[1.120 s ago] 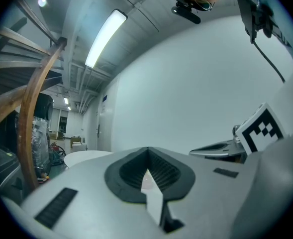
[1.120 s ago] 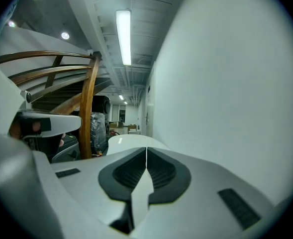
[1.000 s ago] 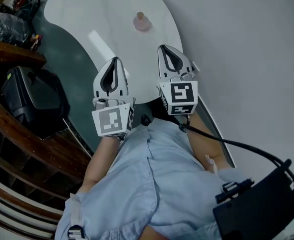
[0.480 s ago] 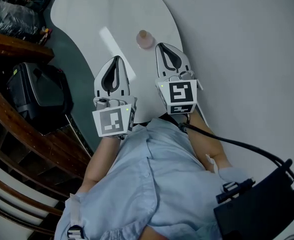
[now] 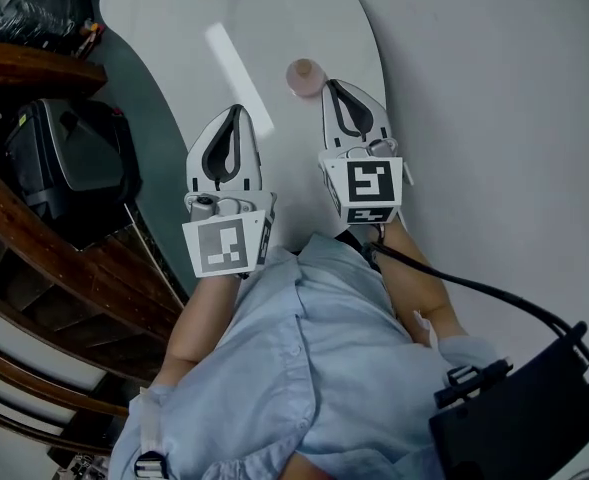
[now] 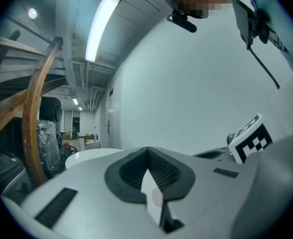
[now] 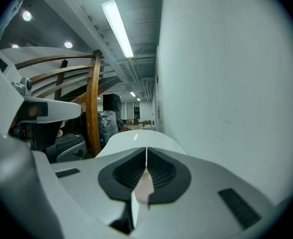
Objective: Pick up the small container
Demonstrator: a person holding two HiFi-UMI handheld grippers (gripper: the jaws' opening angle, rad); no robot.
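The small container (image 5: 303, 76), a pale pink jar with a lid, stands on the white round table (image 5: 174, 28). In the head view my right gripper (image 5: 335, 86) is shut, and its tip lies just right of the container, nearly touching it. My left gripper (image 5: 236, 111) is also shut, with nothing in it, and sits farther back and to the left. In the left gripper view the left gripper (image 6: 147, 151) shows its pads meeting at the tip. The right gripper view shows the right gripper (image 7: 146, 151) the same way. A pinkish blur shows low in the slit between each pair.
A white wall (image 5: 494, 118) runs close along the right of the table. Left of the table are a black case (image 5: 69, 168) on the floor, a curved wooden railing (image 5: 64, 278) and wrapped goods (image 5: 34, 13). A black box (image 5: 519, 418) with a cable hangs at the lower right.
Both grippers have moved forward over the table. The gap between the right gripper's tip and the container has shrunk to almost nothing. Jaws look the same throughout.
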